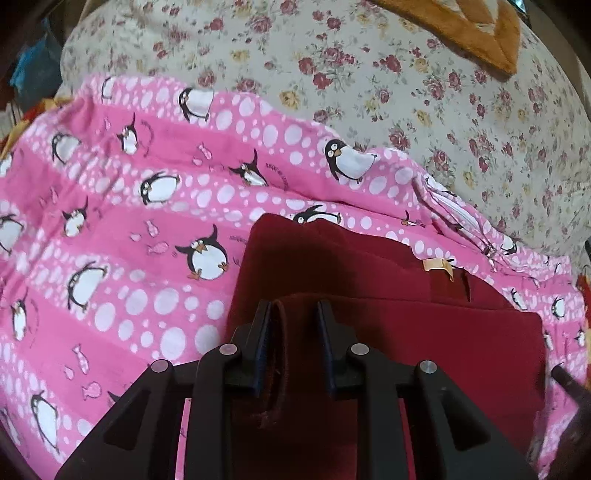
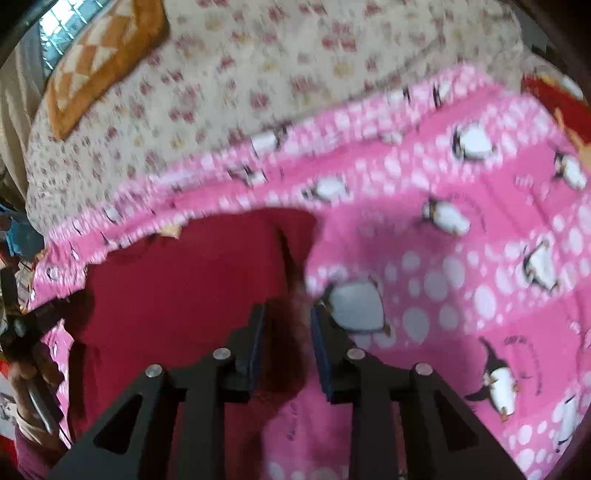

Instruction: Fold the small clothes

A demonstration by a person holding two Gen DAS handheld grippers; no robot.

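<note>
A dark red garment (image 1: 406,325) lies partly folded on a pink penguin-print cloth (image 1: 129,229); a small cream label (image 1: 437,265) shows near its collar. My left gripper (image 1: 293,310) has its jaws parted, with a folded hem of the red garment lying between them. In the blurred right wrist view the red garment (image 2: 184,288) lies at left on the pink cloth (image 2: 461,258). My right gripper (image 2: 288,314) has its jaws parted, with an edge of the red garment between them.
A floral bedsheet (image 1: 406,92) lies beyond the pink cloth. An orange-brown patterned cushion (image 1: 469,29) sits at the back; it also shows in the right wrist view (image 2: 103,62). Clutter lies off the bed's left edge (image 2: 18,332).
</note>
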